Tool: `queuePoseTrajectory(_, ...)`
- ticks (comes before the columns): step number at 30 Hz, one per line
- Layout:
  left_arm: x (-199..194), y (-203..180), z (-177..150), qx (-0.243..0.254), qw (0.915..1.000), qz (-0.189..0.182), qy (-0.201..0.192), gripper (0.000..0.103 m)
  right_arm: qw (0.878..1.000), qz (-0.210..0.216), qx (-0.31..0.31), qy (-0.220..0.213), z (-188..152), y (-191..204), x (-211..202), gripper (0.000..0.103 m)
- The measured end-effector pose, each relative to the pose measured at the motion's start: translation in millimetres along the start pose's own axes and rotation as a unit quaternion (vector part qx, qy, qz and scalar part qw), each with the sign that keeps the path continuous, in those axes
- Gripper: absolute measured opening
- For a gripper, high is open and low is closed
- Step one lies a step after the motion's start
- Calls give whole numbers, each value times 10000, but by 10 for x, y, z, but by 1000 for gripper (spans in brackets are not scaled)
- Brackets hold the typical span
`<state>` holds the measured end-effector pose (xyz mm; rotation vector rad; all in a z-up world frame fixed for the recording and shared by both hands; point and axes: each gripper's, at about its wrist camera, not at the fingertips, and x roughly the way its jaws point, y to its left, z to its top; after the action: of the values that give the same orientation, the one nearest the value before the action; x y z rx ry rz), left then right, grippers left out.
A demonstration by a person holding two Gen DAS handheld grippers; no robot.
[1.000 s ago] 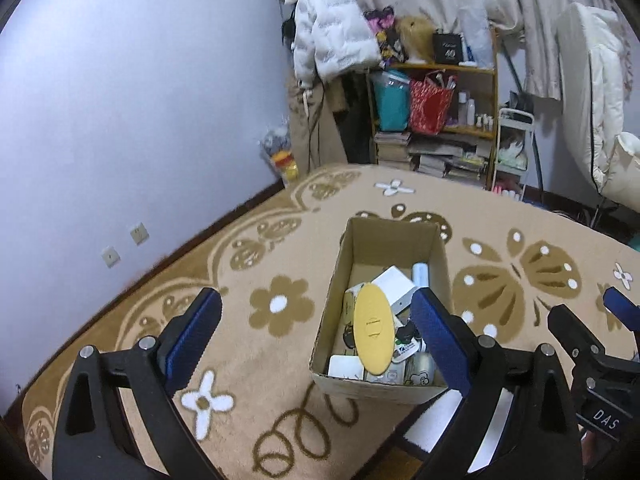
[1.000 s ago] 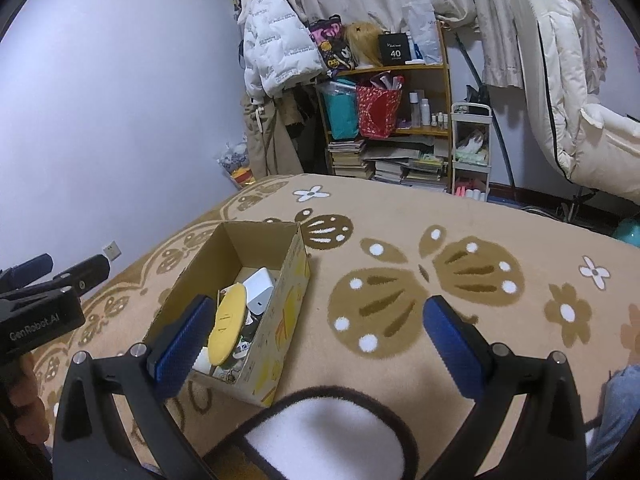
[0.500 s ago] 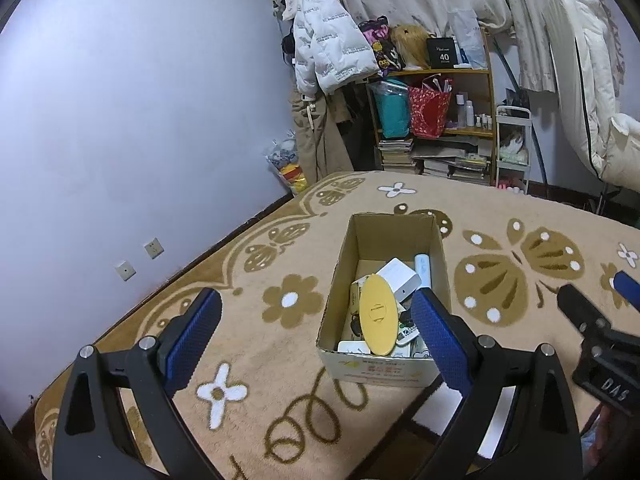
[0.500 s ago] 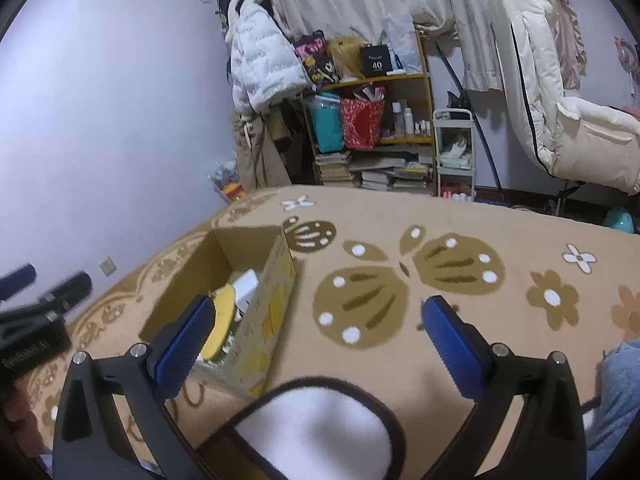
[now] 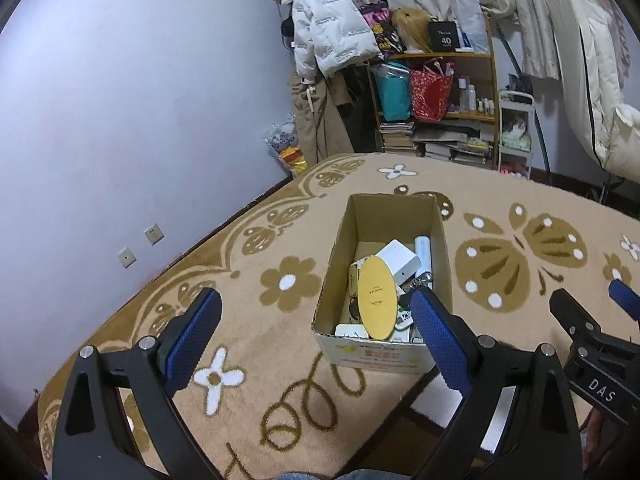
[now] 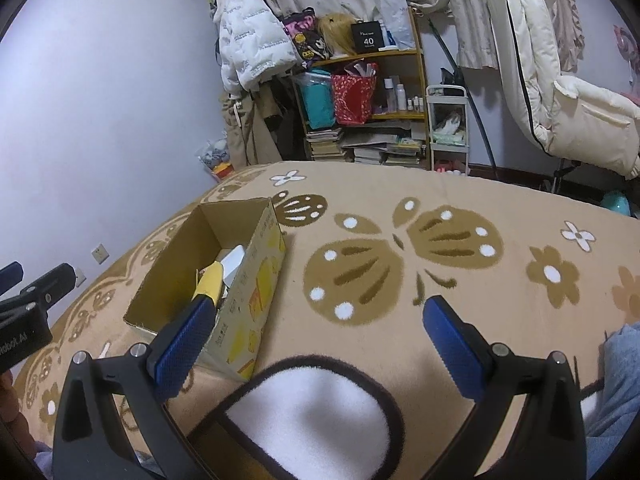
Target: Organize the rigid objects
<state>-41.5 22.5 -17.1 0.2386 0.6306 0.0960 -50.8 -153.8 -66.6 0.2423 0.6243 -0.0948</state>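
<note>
Cardboard box (image 5: 382, 356) on carpet holds yellow oval disc (image 5: 377, 297), white adapter (image 5: 398, 261); both grippers spread wide, empty.

Open-topped cardboard box (image 5: 383, 354), near half crowded with clutter, far half bare; carpet (image 6: 500, 300) around it unobstructed

- Left gripper (image 5: 316, 328): black angular frame, two fingers with blue textured pads (image 5: 191, 336), silver round screws on finger arms.
- Right gripper (image 6: 318, 340): same build, black frame, blue ribbed pads (image 6: 182, 346), silver screws at the knuckles.
- White lettering "DAS" on right gripper's black body, seen from left wrist view.
- Partial white lettering ending "bot.AI" on left gripper's body, seen from right wrist view.
- Blue denim trousers (image 6: 618, 368) at frame edge.
</note>
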Motion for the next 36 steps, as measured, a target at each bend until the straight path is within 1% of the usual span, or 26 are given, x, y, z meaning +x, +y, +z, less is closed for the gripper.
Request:
queuePoseTrajectory(6,11,-19,-11,45,10000,-8,64,95,10000,-68,-46,11,-5,17,8,103)
queuePoseTrajectory(14,27,-29,-29,15,9999,-26,119,95,9996,-119,254,-34,9,-108,-5,103)
queuePoseTrajectory(24,7,-58,-59,74,9999,-77,75,95,9996,-157,224,-43,6,-97,2,103)
queuePoseTrajectory(36,-2,-61,-53,75,9998,-115,135,97,9996,-154,232,-42,5,-93,1,103)
